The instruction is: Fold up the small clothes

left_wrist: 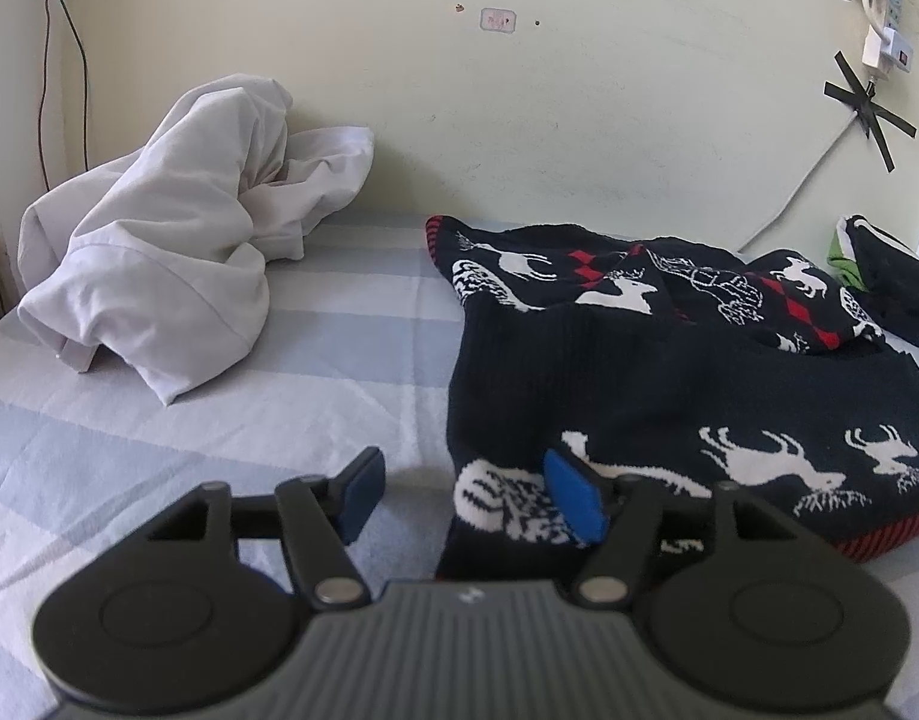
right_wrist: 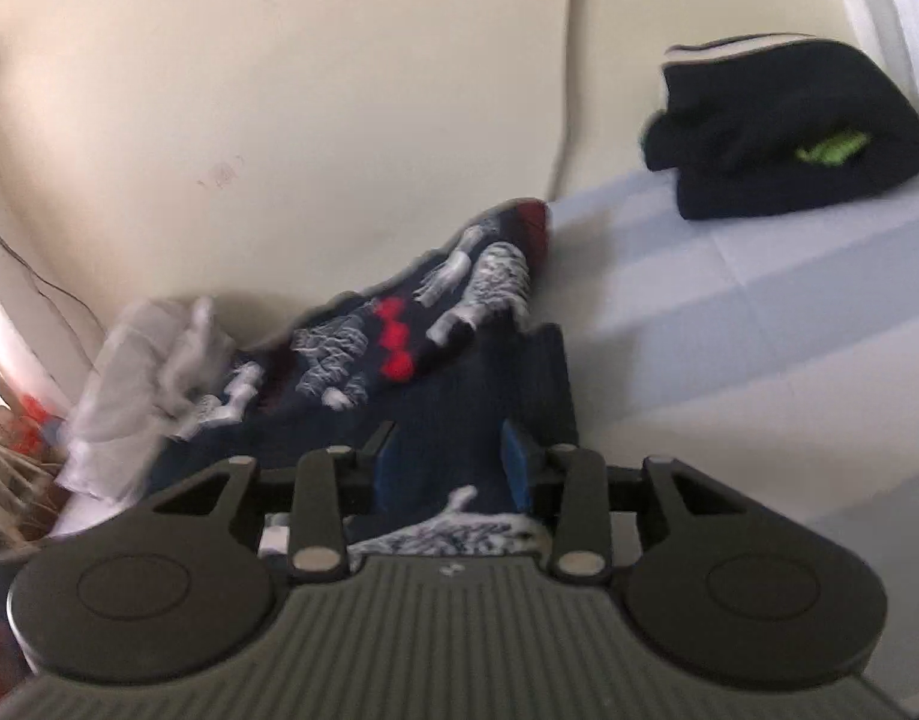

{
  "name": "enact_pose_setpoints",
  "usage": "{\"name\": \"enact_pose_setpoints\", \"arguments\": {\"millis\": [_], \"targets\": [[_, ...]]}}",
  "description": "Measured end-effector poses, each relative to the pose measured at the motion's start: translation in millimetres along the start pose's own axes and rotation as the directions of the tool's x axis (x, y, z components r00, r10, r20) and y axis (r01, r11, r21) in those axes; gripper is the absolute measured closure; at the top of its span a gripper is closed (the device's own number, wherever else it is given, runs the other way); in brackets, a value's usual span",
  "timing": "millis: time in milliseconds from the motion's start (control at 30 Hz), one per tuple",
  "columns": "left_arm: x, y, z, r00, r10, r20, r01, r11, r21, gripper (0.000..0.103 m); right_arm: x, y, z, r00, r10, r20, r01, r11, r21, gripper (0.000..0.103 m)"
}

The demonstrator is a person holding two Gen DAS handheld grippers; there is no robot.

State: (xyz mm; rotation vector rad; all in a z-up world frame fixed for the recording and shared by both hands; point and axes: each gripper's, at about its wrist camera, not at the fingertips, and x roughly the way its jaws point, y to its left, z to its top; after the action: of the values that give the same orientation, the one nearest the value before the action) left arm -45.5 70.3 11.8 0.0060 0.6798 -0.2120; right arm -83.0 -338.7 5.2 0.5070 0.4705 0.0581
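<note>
Jaws of the left gripper [left_wrist: 468,501] stand wide apart over the near edge of the reindeer-patterned sweater [left_wrist: 669,372] on the striped bed [left_wrist: 219,420], white garment [left_wrist: 177,240] crumpled beyond to the left, while the right gripper [right_wrist: 453,462] has sweater cloth between half-open pads, grip unclear.

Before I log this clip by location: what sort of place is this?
Probably a bedroom: clothes such as a reindeer-patterned sweater and a white garment lie on a striped bedsheet against a wall with a taped-up power strip.
</note>
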Motion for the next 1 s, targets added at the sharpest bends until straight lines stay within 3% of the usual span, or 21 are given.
{"name": "enact_pose_setpoints", "arguments": {"millis": [67,633,1000], "targets": [[1,0,0,1.0,-0.002,-0.002,0.002,1.0,-0.001,0.041,0,0,-1,1.0,0.017,-0.006,-0.017,1.0,-0.009,0.056],[2,0,0,1.0,-0.014,-0.008,0.014,1.0,-0.016,0.031,-2,-7,-2,0.999,0.039,0.001,-0.039,0.998,0.048,0.055],[2,-1,1,1.0,-0.014,-0.009,0.014,1.0,-0.017,0.029,-9,-27,2,0.996,0.084,0.034,-0.089,0.978,0.187,0.053]]}}
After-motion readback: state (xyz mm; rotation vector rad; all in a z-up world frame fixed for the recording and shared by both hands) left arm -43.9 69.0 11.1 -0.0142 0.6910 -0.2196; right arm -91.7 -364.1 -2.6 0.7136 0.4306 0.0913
